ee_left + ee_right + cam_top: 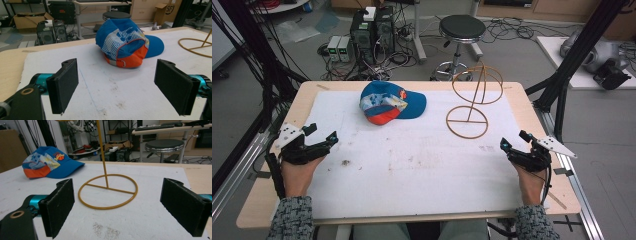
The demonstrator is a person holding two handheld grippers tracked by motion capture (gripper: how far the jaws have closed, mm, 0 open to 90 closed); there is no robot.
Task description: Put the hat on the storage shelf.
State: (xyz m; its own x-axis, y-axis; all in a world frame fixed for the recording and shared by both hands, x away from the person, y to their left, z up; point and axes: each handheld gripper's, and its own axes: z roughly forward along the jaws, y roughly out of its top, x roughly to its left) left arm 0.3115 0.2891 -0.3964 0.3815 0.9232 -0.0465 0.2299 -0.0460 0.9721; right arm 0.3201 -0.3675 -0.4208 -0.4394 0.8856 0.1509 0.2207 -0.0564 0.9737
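A blue cap (391, 101) with an orange and white back lies on the white mat (412, 165) at the far centre-left, brim to the right. To its right stands a gold wire stand (468, 120) with a ring base and an upright ring on top. My left gripper (323, 135) rests open at the mat's left edge, well short of the cap (125, 45), nothing between its jaws. My right gripper (515, 141) is open at the mat's right edge, facing the wire stand (107, 191) with the cap (50, 162) farther off to the left.
The wooden table (262, 200) borders the mat on all sides. Small brown stains (346, 162) mark the mat's near left. Beyond the far edge are a black stool (461, 30), computer towers (372, 30) and cables on the floor. Black frame posts (572, 55) flank the table.
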